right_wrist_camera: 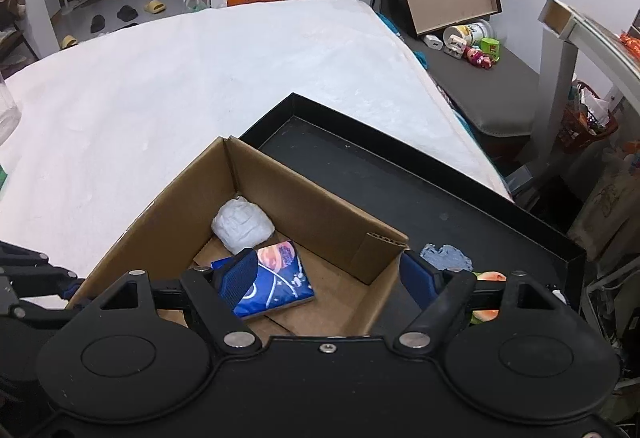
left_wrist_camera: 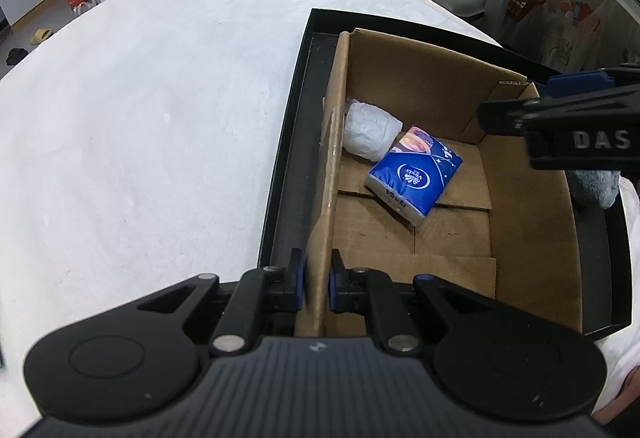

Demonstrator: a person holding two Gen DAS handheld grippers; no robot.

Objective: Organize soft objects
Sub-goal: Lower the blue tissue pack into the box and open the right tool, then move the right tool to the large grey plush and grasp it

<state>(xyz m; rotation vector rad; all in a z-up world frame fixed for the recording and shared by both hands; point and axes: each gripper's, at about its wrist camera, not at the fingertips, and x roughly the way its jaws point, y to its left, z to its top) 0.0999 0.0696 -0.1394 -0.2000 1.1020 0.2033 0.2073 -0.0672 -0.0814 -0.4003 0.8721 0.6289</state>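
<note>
Cardboard box (left_wrist_camera: 440, 238) sits in a black tray (right_wrist_camera: 400, 174), pinned by the left gripper (left_wrist_camera: 317, 284) clamped on its wall at 6 o'clock. With the tissue pack (right_wrist_camera: 280, 278) and white bundle (right_wrist_camera: 242, 224) already inside, the right gripper (right_wrist_camera: 328, 274), empty with jaws apart, probably should go next for the grey cloth (right_wrist_camera: 448, 256) at 3 o'clock of the box, closing on its bunched middle.

A brown corrugated cardboard box (left_wrist_camera: 420, 86) is sitting in a matte black tray (right_wrist_camera: 400, 174). A blue tissue pack printed with orange planets (left_wrist_camera: 416, 174) is lying nearer than a plain white crumpled bundle (left_wrist_camera: 370, 132).
</note>
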